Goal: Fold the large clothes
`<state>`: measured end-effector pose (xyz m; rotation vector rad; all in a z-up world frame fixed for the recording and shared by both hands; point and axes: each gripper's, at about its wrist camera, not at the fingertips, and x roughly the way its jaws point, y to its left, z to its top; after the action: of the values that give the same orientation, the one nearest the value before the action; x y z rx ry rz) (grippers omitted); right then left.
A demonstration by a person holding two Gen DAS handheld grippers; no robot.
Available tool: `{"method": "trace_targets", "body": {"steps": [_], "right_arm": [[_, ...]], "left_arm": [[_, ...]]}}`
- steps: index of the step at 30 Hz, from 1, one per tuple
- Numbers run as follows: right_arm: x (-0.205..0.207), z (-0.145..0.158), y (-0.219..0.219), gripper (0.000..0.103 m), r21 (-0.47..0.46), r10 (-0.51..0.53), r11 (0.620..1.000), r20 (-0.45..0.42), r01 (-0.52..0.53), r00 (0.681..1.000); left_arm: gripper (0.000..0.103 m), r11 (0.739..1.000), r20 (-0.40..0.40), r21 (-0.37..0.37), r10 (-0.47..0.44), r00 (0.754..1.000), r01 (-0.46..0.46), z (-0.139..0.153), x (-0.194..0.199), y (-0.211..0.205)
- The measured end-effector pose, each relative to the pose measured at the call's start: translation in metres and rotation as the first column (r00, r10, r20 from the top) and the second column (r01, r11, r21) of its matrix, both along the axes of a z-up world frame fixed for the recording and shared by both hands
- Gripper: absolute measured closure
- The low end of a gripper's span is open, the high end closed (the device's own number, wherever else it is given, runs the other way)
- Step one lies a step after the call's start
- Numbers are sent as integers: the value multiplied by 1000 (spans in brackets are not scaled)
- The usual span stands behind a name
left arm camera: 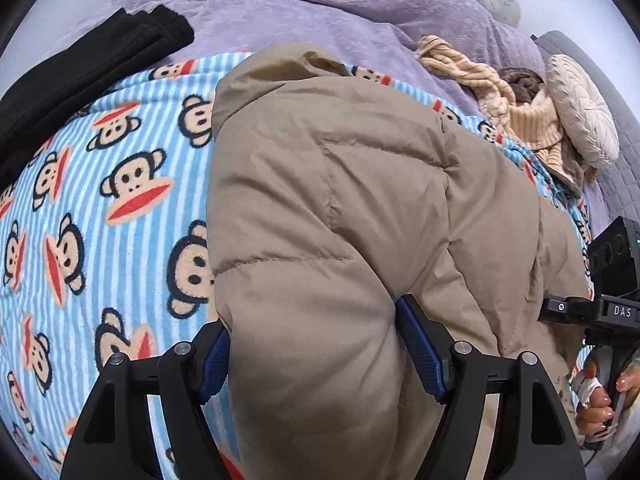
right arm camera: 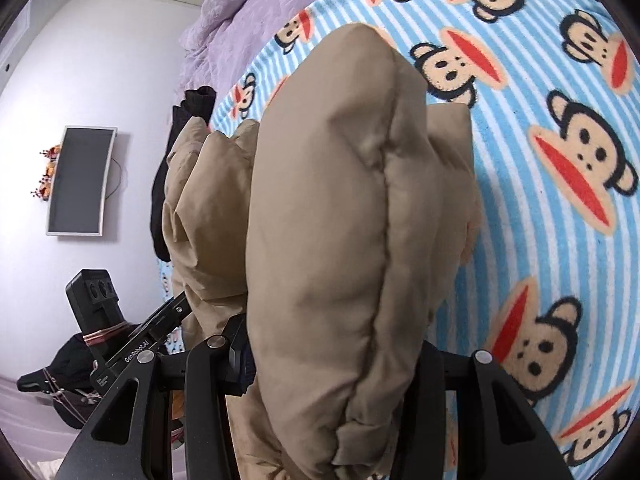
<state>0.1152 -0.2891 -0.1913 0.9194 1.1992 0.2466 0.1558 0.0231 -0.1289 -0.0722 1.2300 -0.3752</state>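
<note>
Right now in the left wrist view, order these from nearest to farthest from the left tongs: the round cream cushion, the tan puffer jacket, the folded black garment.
1. tan puffer jacket, between the left tongs.
2. folded black garment, far left.
3. round cream cushion, far right; close to the black garment's distance, so this order is uncertain.

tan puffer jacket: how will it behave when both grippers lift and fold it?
The tan puffer jacket is probably floppy yet springy: its quilted panels bulge between the left gripper fingers. It looks light for its bulk. The smooth shell may slip from the right gripper, and folds will likely puff back open on the monkey-print blanket.
</note>
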Motion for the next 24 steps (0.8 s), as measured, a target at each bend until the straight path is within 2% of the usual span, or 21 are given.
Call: {"method": "trace_targets", "body": {"steps": [3, 4, 6, 9, 10, 11, 13, 15, 19, 22, 24], "right_arm": [[5, -13, -4, 45, -36, -28, 999, -65, 26, 997], [6, -13, -6, 41, -44, -43, 998, -84, 39, 996], [-6, -4, -15, 41, -101, -67, 993, -90, 58, 994], [-23, 36, -27, 41, -264, -144, 955, -13, 136, 989], [-27, 50, -30, 43, -298, -158, 941, 35, 161, 987], [-30, 64, -32, 55, -313, -160, 933, 85, 179, 983], [-29, 86, -23, 72, -296, -130, 940, 158, 173, 979], [-18, 94, -8, 75, -261, -72, 957, 200, 124, 977], [21, 89, 39, 75, -284, 0, 957, 196, 57, 981], [30, 63, 44, 76, -341, -29, 937, 115, 67, 993], [32, 36, 34, 83, -357, -68, 930, 50, 81, 996]], "left_arm": [[15, 999, -1, -7, 39, 999, -39, -17, 6, 9], [14, 999, -8, -3, 48, 999, -48, -19, 7, 11], [14, 998, -2, 19, 56, 998, -56, -14, 6, 11], [14, 993, 127, 86, 64, 990, -76, 15, -2, 10], [14, 993, 165, 83, 67, 984, -82, 24, -2, 13], [14, 993, 183, 78, 75, 980, -90, 31, 0, 15], [14, 992, 202, 74, 89, 975, -106, 37, 10, 18], [14, 989, 193, 96, 95, 977, -115, 32, 22, 14], [14, 989, 144, 96, 100, 985, -114, 11, 27, -3], [14, 985, 161, 128, 95, 982, -116, 1, 19, -22], [14, 983, 173, 147, 86, 981, -112, -2, 16, -30]]}}
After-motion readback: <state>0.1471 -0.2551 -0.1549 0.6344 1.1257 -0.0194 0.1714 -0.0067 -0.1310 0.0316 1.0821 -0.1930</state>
